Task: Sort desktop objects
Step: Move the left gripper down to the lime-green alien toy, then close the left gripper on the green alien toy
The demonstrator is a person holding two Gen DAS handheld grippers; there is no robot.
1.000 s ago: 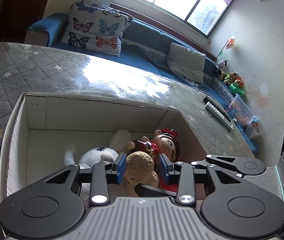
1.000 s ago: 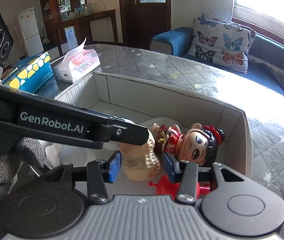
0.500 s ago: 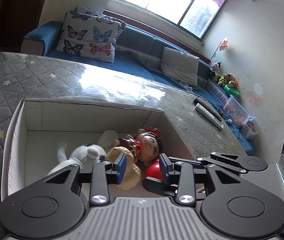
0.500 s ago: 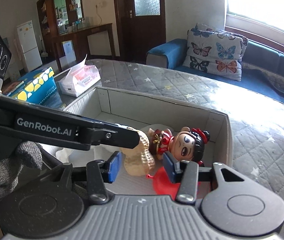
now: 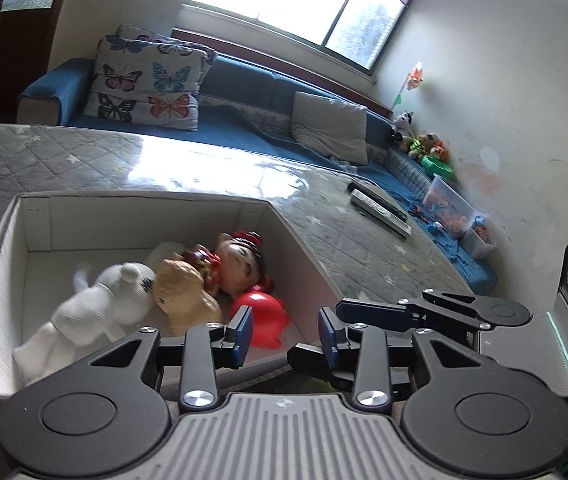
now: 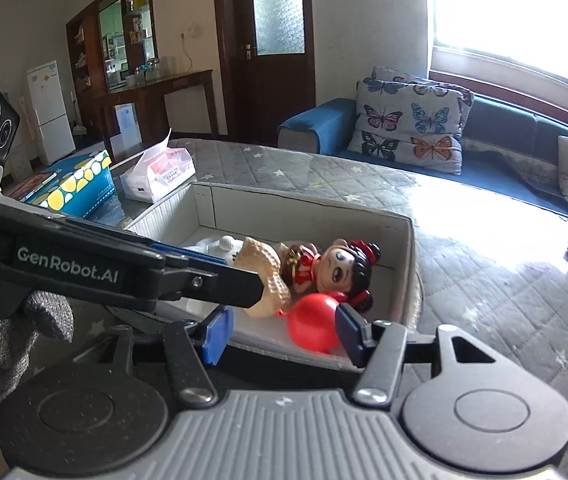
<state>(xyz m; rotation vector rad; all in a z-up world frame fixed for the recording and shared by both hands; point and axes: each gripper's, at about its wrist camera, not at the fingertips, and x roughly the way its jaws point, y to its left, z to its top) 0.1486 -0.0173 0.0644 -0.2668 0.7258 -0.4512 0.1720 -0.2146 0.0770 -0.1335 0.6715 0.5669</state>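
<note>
Four toys lie in the box [image 5: 296,236], toward its right wall: white plush [image 5: 96,308], tan peanut [image 5: 182,292], doll [image 6: 340,268], red balloon [image 6: 312,320], sorted together. My left gripper [image 5: 284,332] hangs wide, empty; my right gripper [image 6: 284,328] is opening its jaws, nothing pinched.

The only legible lettering is "GenRobot.AI", printed in pale letters on the black side of the left hand-held gripper [image 6: 220,280] at the near left. Print on the far-left tissue pack [image 6: 162,174] is too blurred to read.
</note>
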